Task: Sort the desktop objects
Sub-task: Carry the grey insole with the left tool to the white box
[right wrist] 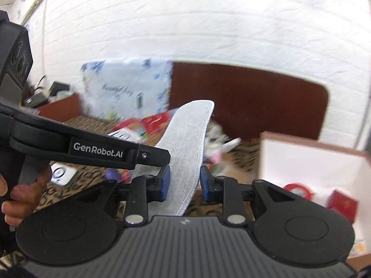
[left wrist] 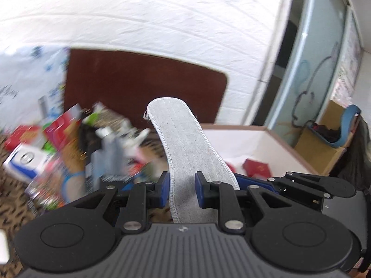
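Now, one grey insole (left wrist: pixel 185 143) aloft over the cluttered table (left wrist: pixel 14 210), long axis running away from the cameras, rounded end up toward the white wall (left wrist: pixel 162 11). Left tongs (left wrist: pixel 182 191) and right tongs (right wrist: pixel 184 183) both clamped on it.

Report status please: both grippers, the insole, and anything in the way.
Left gripper shut on grey insole. Right gripper shut on it too. Insole up, above the clutter. White box at right; path looks free.
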A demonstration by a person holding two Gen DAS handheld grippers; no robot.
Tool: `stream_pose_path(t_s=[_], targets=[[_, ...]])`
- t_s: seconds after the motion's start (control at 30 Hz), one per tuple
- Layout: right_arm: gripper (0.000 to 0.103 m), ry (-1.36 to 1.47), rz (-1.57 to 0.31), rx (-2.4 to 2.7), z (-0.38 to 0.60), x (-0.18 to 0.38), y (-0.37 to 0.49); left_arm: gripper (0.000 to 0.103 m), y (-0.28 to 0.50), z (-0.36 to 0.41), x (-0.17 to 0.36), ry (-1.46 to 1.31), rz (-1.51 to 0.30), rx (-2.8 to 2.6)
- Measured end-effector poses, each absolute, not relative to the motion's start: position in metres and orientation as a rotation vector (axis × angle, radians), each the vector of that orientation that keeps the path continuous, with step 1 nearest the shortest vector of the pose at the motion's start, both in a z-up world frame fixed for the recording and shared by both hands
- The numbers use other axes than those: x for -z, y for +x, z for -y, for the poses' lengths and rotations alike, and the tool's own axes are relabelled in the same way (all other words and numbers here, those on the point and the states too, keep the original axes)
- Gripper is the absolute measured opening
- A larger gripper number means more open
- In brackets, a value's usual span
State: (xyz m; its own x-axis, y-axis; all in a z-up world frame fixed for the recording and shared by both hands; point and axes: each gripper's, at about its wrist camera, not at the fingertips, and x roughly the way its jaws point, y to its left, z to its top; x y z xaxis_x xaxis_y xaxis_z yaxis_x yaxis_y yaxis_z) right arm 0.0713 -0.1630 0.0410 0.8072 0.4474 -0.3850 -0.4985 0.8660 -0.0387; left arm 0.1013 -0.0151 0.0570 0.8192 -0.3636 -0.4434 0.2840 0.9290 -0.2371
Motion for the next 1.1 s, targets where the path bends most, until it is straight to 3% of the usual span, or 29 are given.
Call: stream_pose_path(t_s=[0.43,1.1], targets=[[0.027,-0.115,-0.394,-0.302,0.259,-0.05,0.101,0.024,0.154,0.123,-0.057,-0.117,-0.546,0.512],[0.027,-0.053,-0.68,-0.256,0.323,0.006,0.167,0.024,0.232,0.196,0.006,-0.121,-0.834,0.521]])
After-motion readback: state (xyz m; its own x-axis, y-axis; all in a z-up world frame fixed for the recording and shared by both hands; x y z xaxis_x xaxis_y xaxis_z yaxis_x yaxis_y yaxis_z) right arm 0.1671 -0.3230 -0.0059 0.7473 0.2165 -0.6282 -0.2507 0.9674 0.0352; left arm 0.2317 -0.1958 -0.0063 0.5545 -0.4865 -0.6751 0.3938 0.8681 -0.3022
